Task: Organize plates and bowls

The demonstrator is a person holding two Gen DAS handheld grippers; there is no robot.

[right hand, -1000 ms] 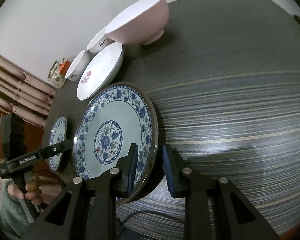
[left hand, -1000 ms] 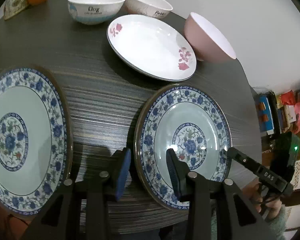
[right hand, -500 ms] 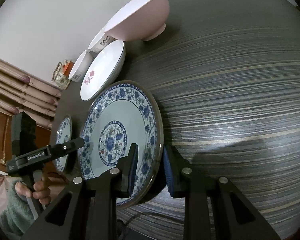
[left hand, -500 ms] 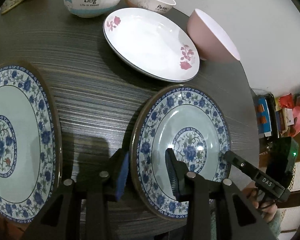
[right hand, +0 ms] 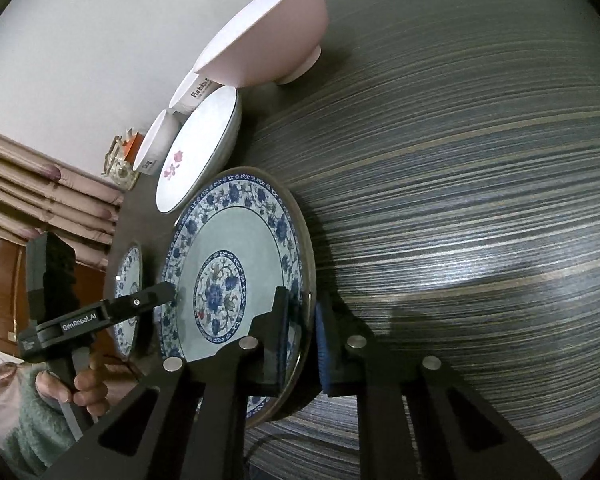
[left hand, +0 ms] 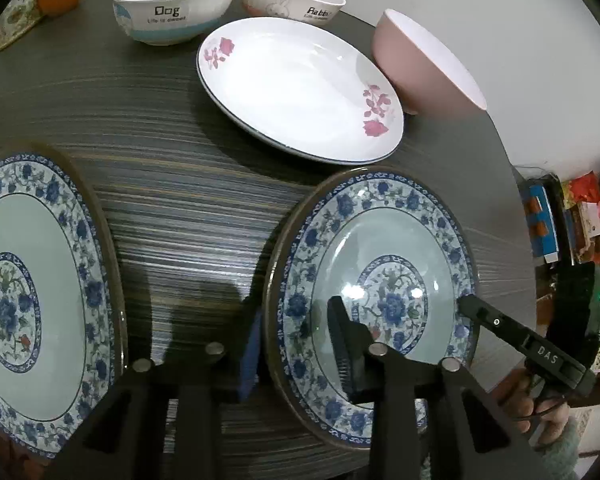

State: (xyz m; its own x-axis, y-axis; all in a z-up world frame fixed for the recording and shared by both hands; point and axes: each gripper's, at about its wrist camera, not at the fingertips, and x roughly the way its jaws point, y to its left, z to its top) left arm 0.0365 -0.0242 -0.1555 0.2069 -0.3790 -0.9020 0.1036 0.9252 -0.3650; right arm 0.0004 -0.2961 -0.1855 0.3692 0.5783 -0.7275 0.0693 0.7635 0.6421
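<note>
Round glazed blue-floral plate (left hand: pixel 384 240), apparently ceramic

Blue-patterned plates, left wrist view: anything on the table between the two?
Nothing: bare striped table separates the left plate from the right plate; only shadows there.

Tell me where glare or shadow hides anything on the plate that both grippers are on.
Left wrist view: small bright glints on the blue plate beside its centre flower, pattern still readable; the left gripper, jaws closing across the rim, casts dark shadows on the table. Right wrist view: no glare; right gripper shut on the rim, a soft shadow beyond it.
</note>
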